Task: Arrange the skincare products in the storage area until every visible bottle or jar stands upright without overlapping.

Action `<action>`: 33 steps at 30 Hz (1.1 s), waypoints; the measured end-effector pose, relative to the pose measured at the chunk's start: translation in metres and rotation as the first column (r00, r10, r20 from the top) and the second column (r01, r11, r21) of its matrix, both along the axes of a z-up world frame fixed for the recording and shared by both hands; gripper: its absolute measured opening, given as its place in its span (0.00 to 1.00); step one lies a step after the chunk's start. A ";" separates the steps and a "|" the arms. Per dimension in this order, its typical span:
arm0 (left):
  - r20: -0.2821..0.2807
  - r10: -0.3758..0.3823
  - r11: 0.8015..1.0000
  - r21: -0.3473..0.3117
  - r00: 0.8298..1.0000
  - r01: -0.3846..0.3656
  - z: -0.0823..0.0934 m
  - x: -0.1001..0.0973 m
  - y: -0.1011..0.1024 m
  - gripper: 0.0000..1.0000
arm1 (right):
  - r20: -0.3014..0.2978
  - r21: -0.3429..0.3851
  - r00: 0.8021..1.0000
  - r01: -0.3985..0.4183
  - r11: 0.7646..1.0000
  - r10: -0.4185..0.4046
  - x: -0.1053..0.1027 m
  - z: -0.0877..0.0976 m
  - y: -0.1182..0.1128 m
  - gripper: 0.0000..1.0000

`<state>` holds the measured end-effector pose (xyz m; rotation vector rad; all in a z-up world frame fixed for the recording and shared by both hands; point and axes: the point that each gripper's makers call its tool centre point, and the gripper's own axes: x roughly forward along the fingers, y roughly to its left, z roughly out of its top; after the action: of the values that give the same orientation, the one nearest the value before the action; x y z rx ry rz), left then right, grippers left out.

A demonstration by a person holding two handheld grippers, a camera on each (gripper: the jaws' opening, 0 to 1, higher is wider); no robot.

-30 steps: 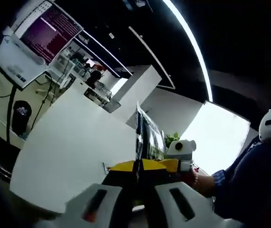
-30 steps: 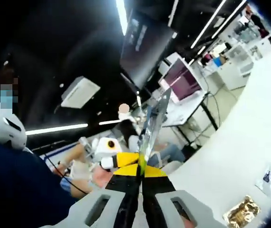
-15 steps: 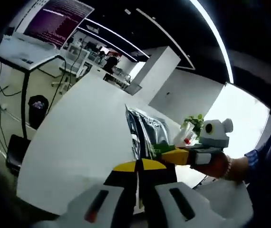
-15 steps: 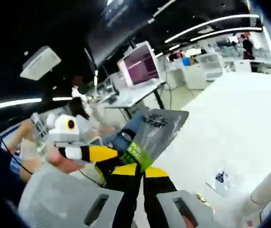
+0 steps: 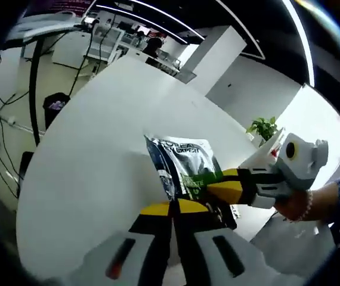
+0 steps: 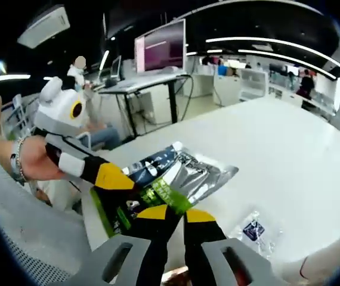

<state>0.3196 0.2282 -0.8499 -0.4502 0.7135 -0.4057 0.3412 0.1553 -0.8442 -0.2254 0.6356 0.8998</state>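
Silver foil pouch [image 5: 185,167], one, pinched by both grippers' jaws, one clear sachet [image 6: 255,229] on white table [image 6: 289,149]

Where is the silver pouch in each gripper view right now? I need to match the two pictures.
Left gripper view: the silver pouch sits just above centre, over the white table, clamped at its near end by both grippers.
Right gripper view: the pouch lies at centre, just above this view's jaws, stretching right.
Shared landmark: the pouch's green label, where the yellow-tipped jaws meet.
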 end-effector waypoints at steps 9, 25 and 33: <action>-0.033 0.042 0.999 0.021 0.999 -0.041 -0.014 0.004 0.010 0.00 | 0.000 -0.107 0.999 0.045 0.993 -0.045 0.005 -0.013 -0.025 0.00; 0.012 -0.086 0.928 0.364 0.996 0.075 -0.021 -0.031 0.014 0.00 | -0.025 -0.100 0.996 -0.085 0.991 0.083 -0.037 -0.026 0.000 0.00; 0.091 -0.040 0.958 0.286 0.995 0.013 -0.009 -0.023 0.011 0.00 | -0.002 -0.137 0.995 -0.099 0.986 0.100 -0.037 -0.025 -0.003 0.00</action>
<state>0.2964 0.2388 -0.8589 -0.1476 0.6721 -0.3408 0.3039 0.1525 -0.8693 -0.3849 0.6868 0.9520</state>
